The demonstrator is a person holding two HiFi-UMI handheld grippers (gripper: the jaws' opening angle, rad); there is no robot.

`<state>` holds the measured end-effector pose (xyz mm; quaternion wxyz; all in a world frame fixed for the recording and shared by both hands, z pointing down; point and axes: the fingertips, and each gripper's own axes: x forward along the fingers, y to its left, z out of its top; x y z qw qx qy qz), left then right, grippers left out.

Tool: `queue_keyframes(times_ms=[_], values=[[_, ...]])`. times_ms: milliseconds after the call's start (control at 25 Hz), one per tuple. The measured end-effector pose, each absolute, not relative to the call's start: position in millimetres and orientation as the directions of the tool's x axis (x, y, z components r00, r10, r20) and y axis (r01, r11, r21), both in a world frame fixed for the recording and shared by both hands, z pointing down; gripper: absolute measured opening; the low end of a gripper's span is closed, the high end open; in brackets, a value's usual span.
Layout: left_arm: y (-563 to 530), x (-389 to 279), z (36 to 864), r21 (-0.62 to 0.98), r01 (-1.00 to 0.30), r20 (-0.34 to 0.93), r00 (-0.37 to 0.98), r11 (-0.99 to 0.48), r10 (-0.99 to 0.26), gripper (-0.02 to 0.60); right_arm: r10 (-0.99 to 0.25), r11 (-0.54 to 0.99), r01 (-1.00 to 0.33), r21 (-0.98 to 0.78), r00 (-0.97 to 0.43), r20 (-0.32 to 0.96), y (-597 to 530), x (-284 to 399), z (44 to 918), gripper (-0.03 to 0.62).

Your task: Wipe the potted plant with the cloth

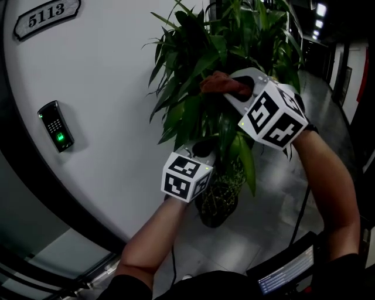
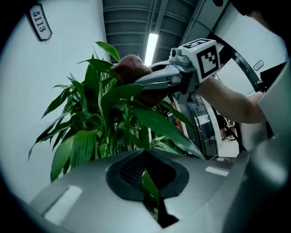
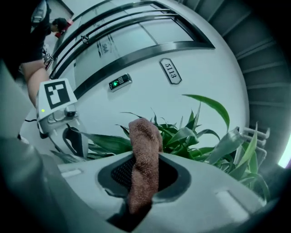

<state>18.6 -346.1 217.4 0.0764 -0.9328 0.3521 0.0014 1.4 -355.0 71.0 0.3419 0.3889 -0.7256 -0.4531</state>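
Pinching a brown cloth (image 3: 144, 136) between closed jaws, the right gripper (image 3: 145, 175) holds it as a rolled, rope-like twist. The twist stands up past the jaw tips, and its rounded end is nubbly like terry towelling. Just beyond those jaws spreads the potted plant (image 1: 199, 64), a dense clump of long, pointed, glossy green leaves, some arching outward. In the head view the cloth's free end lies against the upper foliage.

The left gripper (image 2: 148, 175) sits lower in the plant, beneath the right jaws. Its jaws are drawn together on a single narrow leaf (image 2: 152, 193), which passes between the dark, mesh-textured pads (image 2: 129, 168). Both grippers have smooth grey moulded bodies, and each carries a white cube printed with black square markers.

Below the left jaws stands the pot (image 1: 218, 202), dark and rounded. Drooping leaves partly cover it, and its surface is too dim to make out. The left gripper's cube hides the lower stalks in the head view, and the frame edge cuts off the crown of the plant.

Behind the foliage, past both sets of jaws, curves a smooth white wall (image 1: 111, 88). It bears an oval number plate (image 1: 47, 16) reading 5113 and a small black keypad lock (image 1: 55, 126) with a green light. Pale, shiny floor tiles (image 1: 275, 193) lie around the pot
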Motion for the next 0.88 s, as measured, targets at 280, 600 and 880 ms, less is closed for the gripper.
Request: queue_keyframes(times_ms=[280,600,880], values=[[-351,29,218,-0.137,-0.634,-0.06,0.772,-0.761,-0.633,0.017,-0.904,0.274,-0.205,0.94,-0.389,0.178,-404,-1,77,0.061],[-352,33,215,-0.135,-0.626,-0.066,0.779,-0.768,-0.623,0.017,-0.888,0.305,-0.156,0.94,-0.403,0.221,-390,-6,107,0.061],[-347,33,227,-0.133,-0.608,-0.048,0.793,-0.783,-0.607,0.017,-0.869,0.341,-0.148,0.928,-0.427,0.251,-358,-13,141,0.061]])
